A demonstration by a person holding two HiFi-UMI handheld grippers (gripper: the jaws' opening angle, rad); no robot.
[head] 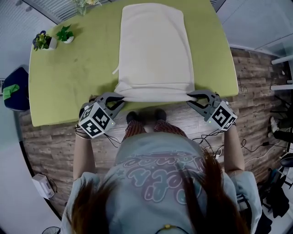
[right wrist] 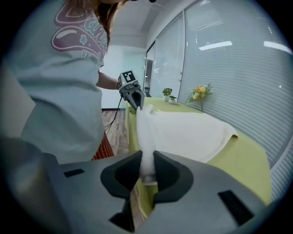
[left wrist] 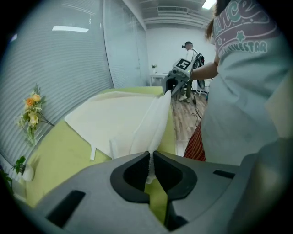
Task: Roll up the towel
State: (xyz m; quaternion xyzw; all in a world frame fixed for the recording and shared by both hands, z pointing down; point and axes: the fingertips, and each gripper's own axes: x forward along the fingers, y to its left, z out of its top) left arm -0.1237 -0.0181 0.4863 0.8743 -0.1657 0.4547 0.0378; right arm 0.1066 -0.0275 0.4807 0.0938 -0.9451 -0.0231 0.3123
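A cream towel (head: 153, 50) lies lengthwise on the green table (head: 68, 77), and its near edge is pinched up at the table's front. My left gripper (head: 120, 98) is shut on the towel's near left corner, my right gripper (head: 192, 97) on its near right corner. In the left gripper view the jaws (left wrist: 150, 160) clamp a thin fold of towel (left wrist: 114, 119), which runs taut across to the right gripper (left wrist: 171, 84). In the right gripper view the jaws (right wrist: 147, 167) squeeze a thicker bunch of towel (right wrist: 192, 132), with the left gripper (right wrist: 135, 98) at the far end.
Two small potted plants (head: 66, 34) (head: 43, 41) stand at the table's far left corner, and a flower vase (head: 84, 3) at the far edge. A dark seat (head: 13, 89) is left of the table. Cables (head: 206, 137) lie on the wooden floor by my feet.
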